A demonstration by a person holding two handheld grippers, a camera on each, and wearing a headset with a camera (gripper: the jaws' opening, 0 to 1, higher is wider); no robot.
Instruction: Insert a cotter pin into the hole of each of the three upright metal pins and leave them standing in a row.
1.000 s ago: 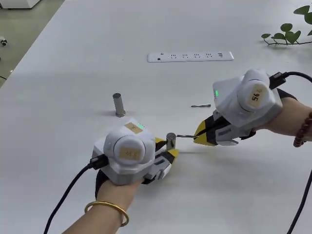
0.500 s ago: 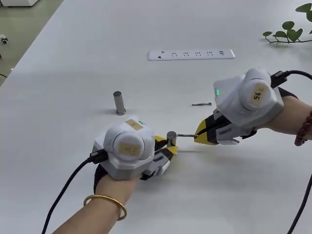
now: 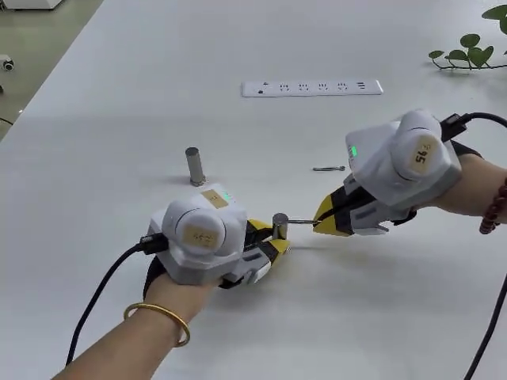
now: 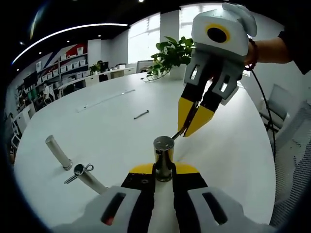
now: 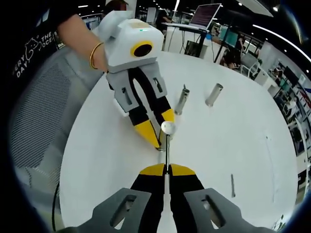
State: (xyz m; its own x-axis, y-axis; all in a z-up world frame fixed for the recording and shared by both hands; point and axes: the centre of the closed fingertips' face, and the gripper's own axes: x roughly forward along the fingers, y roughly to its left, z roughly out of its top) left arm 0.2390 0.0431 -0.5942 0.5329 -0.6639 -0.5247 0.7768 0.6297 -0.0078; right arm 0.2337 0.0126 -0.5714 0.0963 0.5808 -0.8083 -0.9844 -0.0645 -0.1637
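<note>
A white power strip (image 3: 312, 89) lies at twelve o'clock on the worktop (image 3: 119, 103). A leafy plant (image 3: 474, 57) sits at two o'clock.

left gripper (image 3: 272, 237) — rear swung left, slightly forward

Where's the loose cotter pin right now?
Head view: the loose cotter pin lies flat on the table, right of centre, between the power strip and the right tongs.

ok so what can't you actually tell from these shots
Hole in the held metal pin: too small in head view; whether the cotter pin has entered is unclear.
Fitted metal pin: covered by the left hand-held gripper in head view.
Spare cotter pin: too small for detail.
</note>
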